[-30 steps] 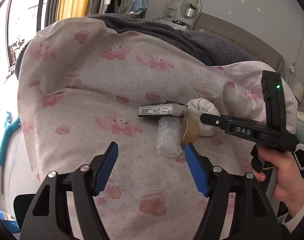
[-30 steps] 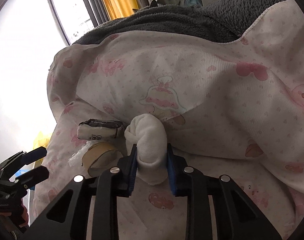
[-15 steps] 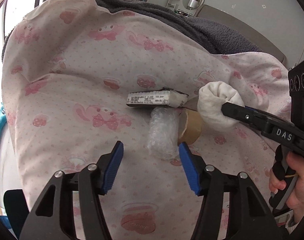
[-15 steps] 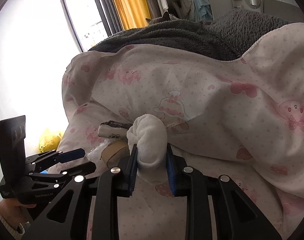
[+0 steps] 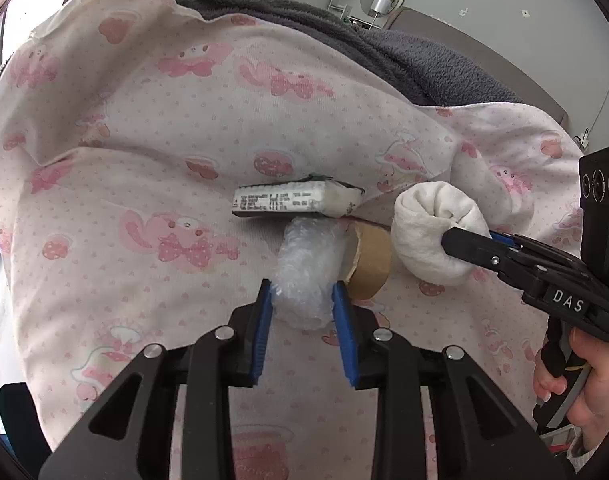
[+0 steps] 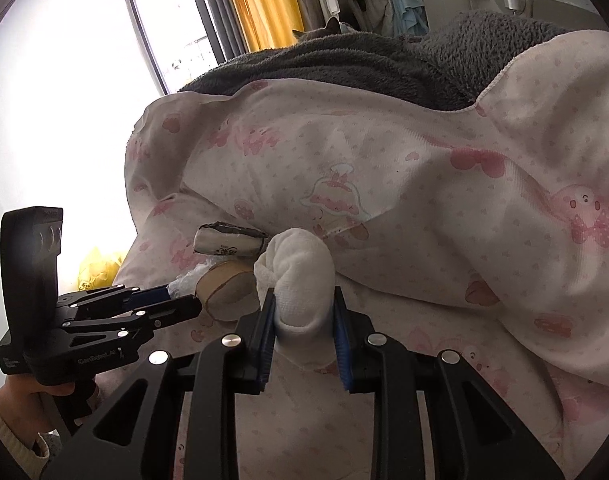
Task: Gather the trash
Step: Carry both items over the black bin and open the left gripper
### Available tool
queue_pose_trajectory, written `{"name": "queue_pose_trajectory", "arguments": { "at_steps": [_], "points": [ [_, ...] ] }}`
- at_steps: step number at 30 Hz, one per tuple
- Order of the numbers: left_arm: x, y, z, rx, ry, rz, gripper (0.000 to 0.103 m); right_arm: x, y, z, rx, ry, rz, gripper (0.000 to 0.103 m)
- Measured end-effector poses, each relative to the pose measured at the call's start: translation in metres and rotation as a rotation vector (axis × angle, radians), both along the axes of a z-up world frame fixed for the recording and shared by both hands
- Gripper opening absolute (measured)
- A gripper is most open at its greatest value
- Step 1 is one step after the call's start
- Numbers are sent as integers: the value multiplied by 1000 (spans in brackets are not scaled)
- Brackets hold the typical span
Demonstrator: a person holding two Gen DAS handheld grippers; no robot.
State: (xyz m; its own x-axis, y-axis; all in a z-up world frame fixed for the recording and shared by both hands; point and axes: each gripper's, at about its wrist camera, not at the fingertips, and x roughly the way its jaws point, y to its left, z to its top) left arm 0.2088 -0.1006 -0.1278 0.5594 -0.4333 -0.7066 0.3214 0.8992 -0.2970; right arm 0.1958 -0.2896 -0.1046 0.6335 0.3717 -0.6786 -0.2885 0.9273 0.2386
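Observation:
My left gripper (image 5: 304, 304) is shut on a clear crumpled plastic wad (image 5: 306, 268) lying on the pink-patterned bedsheet (image 5: 144, 160). A brown tape roll (image 5: 370, 262) sits just right of the wad, and a flattened white carton (image 5: 296, 200) lies behind it. My right gripper (image 6: 304, 320) is shut on a rolled white sock (image 6: 300, 276) and holds it just above the sheet. The right gripper also shows in the left wrist view (image 5: 464, 240), and the left gripper shows in the right wrist view (image 6: 176, 300).
A grey fleece blanket (image 5: 404, 64) covers the far side of the bed. The sheet bunches into a high fold (image 6: 424, 200) at the right. A yellow bag (image 6: 96, 272) lies beyond the bed's left edge by the bright window.
My left gripper moved forward and closed on the plastic wad. My right gripper lifted the sock slightly off the sheet and drew it back.

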Motion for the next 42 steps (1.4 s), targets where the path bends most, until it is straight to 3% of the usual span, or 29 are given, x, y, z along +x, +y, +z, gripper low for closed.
{"name": "queue_pose_trajectory", "arguments": {
  "at_steps": [14, 26, 30, 42],
  "points": [
    [-32, 33, 22, 89, -6, -25, 32, 3, 33, 26, 40, -50, 2, 26],
    [-68, 109, 43, 89, -142, 161, 33, 4, 116, 44, 22, -92, 56, 26],
    [-77, 137, 49, 141, -170, 220, 34, -2, 150, 48, 18, -109, 102, 26],
    [-96, 211, 29, 214, -22, 310, 34, -20, 249, 50, -13, -133, 243, 26]
  ]
}}
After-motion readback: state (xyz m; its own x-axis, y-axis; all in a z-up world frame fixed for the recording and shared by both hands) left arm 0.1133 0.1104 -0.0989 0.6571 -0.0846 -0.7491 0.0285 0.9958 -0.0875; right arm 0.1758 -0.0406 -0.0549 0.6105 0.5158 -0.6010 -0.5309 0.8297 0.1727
